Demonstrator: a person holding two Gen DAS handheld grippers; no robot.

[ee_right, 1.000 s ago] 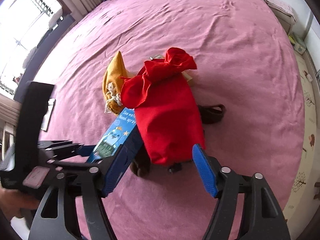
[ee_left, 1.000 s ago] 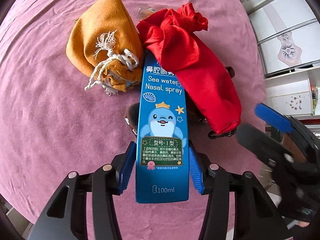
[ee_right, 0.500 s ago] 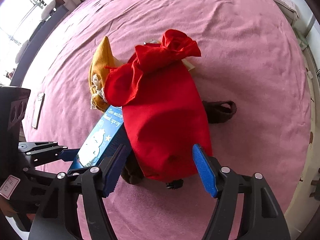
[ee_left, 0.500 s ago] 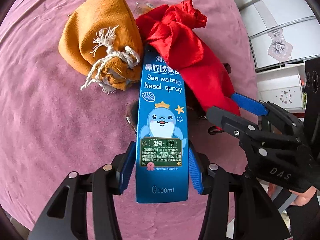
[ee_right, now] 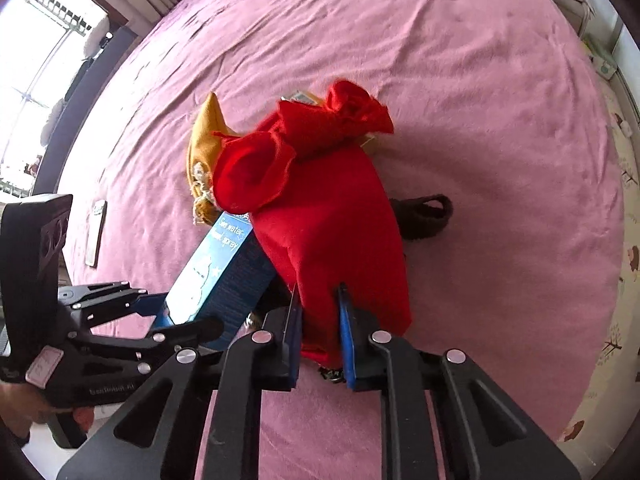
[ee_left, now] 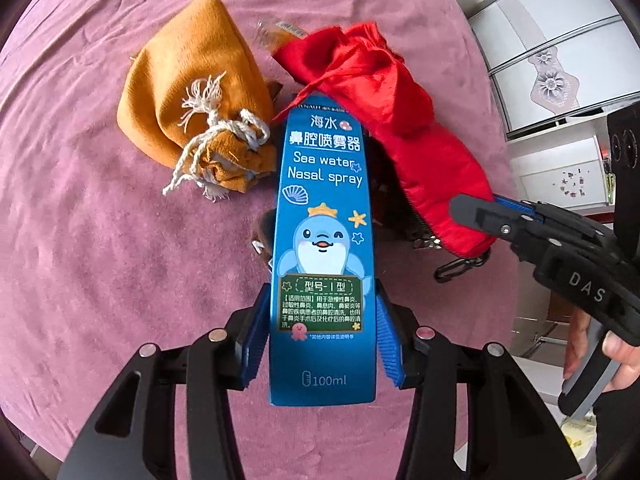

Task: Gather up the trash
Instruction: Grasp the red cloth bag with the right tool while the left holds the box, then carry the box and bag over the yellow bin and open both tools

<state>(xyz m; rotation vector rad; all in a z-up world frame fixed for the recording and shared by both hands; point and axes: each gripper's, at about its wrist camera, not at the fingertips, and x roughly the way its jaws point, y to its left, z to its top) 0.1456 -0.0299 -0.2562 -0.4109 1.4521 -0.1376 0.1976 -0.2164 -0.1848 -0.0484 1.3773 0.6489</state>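
Note:
My left gripper [ee_left: 320, 298] is shut on the lower half of a tall blue nasal spray box [ee_left: 324, 216], which points away from me over the pink bedspread [ee_left: 80, 240]. In the right wrist view the same box [ee_right: 224, 256] sticks out from the left gripper [ee_right: 172, 316]. A red drawstring bag [ee_right: 328, 216] lies right of the box [ee_left: 400, 120]. My right gripper [ee_right: 319, 300] is closing on the bag's near end, its blue pads pinching the red cloth. An orange pouch [ee_left: 188, 92] tied with white cord lies left of the box.
A dark brown strap [ee_right: 424, 216] and a black clip [ee_left: 460, 268] poke out from under the red bag. A small clear packet [ee_left: 276, 32] lies behind it. A flat phone-like thing [ee_right: 96, 232] rests near the bed's left edge. White cabinets [ee_left: 560, 60] stand at the right.
The right gripper came down over the red bag's near end and its jaws went from wide apart to pinched on the cloth. The left gripper kept its hold on the box.

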